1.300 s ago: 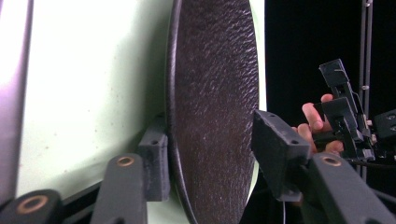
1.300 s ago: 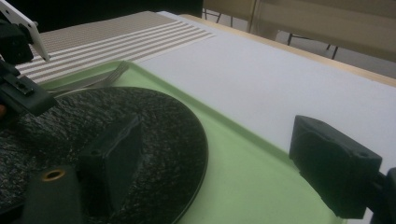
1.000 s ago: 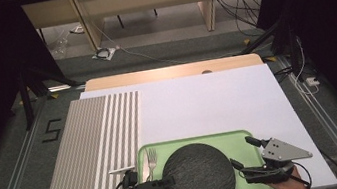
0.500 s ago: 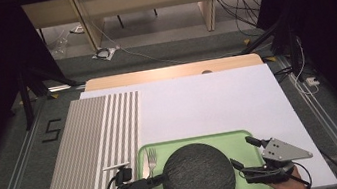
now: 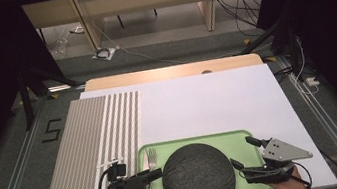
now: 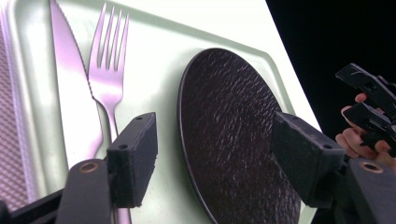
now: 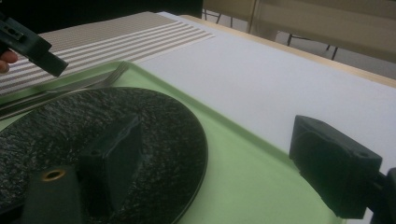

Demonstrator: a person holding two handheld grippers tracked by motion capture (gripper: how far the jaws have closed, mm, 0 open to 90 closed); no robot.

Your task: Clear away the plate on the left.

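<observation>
A round black textured plate [image 5: 198,176] lies on a pale green tray [image 5: 233,138] at the near edge of the table. A fork [image 5: 151,155] and a knife [image 6: 70,93] lie side by side on the tray, left of the plate. My left gripper [image 5: 154,175] hovers over the tray's left part. Its jaws have just been opening and stand open, with nothing pressed between them; the plate's left rim [image 6: 187,130] shows beyond the gap. My right gripper [image 5: 242,152] is open at the plate's right side, above the rim [image 7: 201,149] and the bare tray [image 7: 243,177].
A grey and white striped mat [image 5: 89,152] lies left of the tray. Behind the tray a wide white board [image 5: 208,103] covers the table. Dark floor with cables and table legs lies beyond the far edge.
My left gripper has risen a little above the tray beside the fork and knife. The right gripper, the plate and the cutlery have stayed put.
</observation>
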